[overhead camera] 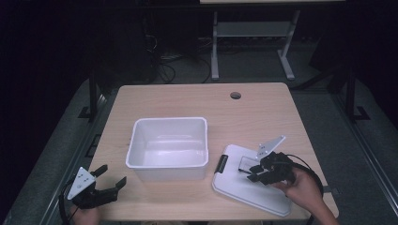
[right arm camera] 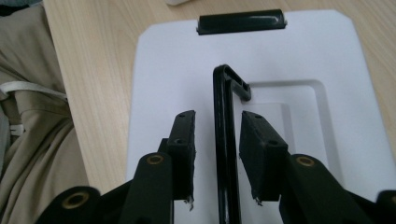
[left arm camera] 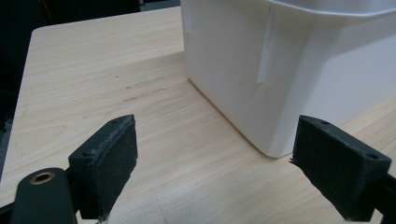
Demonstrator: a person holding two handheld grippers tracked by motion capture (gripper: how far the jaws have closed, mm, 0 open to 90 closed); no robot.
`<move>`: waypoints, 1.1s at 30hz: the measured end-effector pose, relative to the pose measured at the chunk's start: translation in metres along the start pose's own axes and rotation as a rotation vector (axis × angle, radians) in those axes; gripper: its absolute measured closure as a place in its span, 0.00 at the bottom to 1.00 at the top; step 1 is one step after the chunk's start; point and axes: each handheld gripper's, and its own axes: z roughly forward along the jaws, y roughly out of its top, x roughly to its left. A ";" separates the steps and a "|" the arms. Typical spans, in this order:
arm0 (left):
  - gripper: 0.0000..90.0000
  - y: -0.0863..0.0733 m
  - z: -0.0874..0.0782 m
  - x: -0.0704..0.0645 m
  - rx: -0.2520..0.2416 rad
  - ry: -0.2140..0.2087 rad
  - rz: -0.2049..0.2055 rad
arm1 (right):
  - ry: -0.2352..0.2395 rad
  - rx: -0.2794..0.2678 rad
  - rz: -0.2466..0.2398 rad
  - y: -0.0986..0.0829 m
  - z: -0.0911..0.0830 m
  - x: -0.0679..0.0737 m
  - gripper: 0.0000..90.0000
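Lid (overhead camera: 248, 185) looks light, stiff plastic; grab by raised black handle (right arm camera: 227, 140). R gripper (right arm camera: 216, 135) jaws straddle it, not yet closed; L gripper (left arm camera: 215, 163) wide, empty.

Wooden table (overhead camera: 263, 112); perhaps a second table (overhead camera: 253, 28) behind.

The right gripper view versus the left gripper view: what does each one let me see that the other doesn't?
The right gripper view alone shows the white lid with its black clip, the raised black handle standing between the right gripper's slightly parted jaws, and beige cloth beside the table.

The left gripper view alone shows the white tub's corner, with the left gripper wide open and holding nothing.

Both show the wooden table.
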 end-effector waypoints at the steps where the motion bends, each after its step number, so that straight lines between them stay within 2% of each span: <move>1: 0.14 0.000 0.000 0.000 0.000 -0.001 0.001 | 0.004 0.003 0.004 -0.001 0.000 0.000 0.76; 11: 0.14 0.000 0.000 0.000 0.004 0.000 0.000 | 0.004 0.017 0.011 -0.009 0.002 -0.006 0.87; 23: 0.14 0.000 0.000 0.001 0.001 0.001 -0.003 | -0.011 0.018 0.006 -0.006 -0.002 -0.013 0.90; 33: 0.14 0.000 0.000 0.001 0.000 0.002 -0.003 | 0.004 0.010 0.029 -0.009 -0.005 -0.024 0.93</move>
